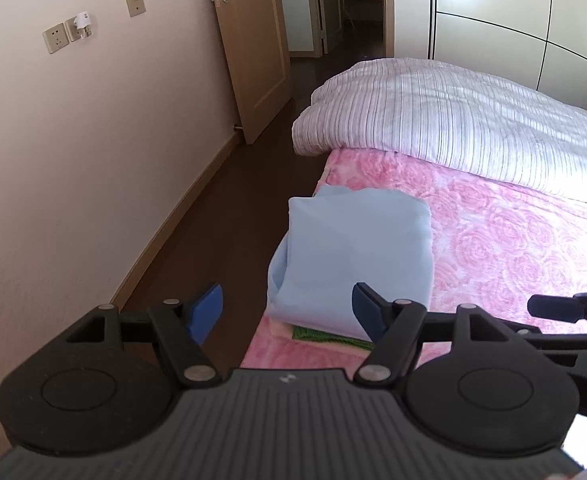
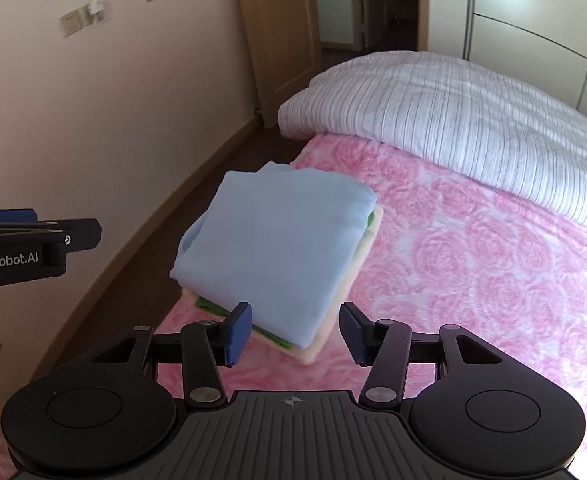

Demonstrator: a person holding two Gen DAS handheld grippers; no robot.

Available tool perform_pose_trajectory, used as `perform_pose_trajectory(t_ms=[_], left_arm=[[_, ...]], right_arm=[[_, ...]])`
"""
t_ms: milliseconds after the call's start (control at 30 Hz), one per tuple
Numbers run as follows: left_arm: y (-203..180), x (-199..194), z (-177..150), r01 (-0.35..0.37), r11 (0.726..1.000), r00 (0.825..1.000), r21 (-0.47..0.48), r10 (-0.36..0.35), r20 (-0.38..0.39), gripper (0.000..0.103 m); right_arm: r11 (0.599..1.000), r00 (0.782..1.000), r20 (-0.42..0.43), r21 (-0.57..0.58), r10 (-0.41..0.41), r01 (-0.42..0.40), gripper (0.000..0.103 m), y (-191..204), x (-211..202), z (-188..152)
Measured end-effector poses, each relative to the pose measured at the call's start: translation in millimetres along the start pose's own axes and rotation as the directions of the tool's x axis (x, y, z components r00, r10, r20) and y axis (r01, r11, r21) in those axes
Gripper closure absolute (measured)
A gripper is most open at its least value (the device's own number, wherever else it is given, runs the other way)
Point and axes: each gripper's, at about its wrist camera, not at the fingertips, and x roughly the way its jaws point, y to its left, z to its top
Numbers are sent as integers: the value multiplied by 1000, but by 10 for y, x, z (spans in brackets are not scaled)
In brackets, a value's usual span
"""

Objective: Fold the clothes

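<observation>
Both my claws are hanging wide and empty, left claw (image 1: pixel 287 312) and right claw (image 2: pixel 295 334) | folded light-blue garment (image 2: pixel 277 240) is lying atop green and cream folded pieces at the pink floral bed (image 2: pixel 473 240) edge.

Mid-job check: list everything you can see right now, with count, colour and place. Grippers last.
folded garment: one, light blue, top of the stack at the bed's near-left edge
green item: one, green, only its edges show under the blue garment
cream item: one, pale cream, bottom of the stack
blanket: one, pink with rose pattern, covering the bed
duvet: one, white with thin stripes, bunched at the far end of the bed
door: one, light wood, open, far left
wall sockets: beige, on the left wall
left gripper: open, holding nothing
right gripper: open, holding nothing
</observation>
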Motion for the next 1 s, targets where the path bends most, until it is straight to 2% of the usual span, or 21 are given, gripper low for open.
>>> perform_pose_trajectory(t_ms=[200, 367, 533, 800, 1000], left_arm=[[-233, -166, -130, -37, 999, 999, -32, 37, -13, 34], [-573, -337, -274, -92, 990, 996, -105, 89, -33, 34], [-1034, -561, -405, -144, 971, 989, -189, 135, -57, 34], [-1877, -922, -599, -225, 943, 974, -243, 213, -76, 33], [-2354, -1066, -711, -215, 927, 976, -306, 193, -103, 30]], right_arm=[[999, 999, -17, -24, 49, -49, 51, -262, -169, -77], [991, 993, -41, -68, 114, -116, 51, -594, -321, -150], [977, 987, -61, -144, 149, -156, 51, -1009, -528, -251], [958, 983, -87, -223, 163, -179, 51, -1673, -824, -444], [949, 983, -102, -262, 156, -177, 50, -2054, -1003, -603]])
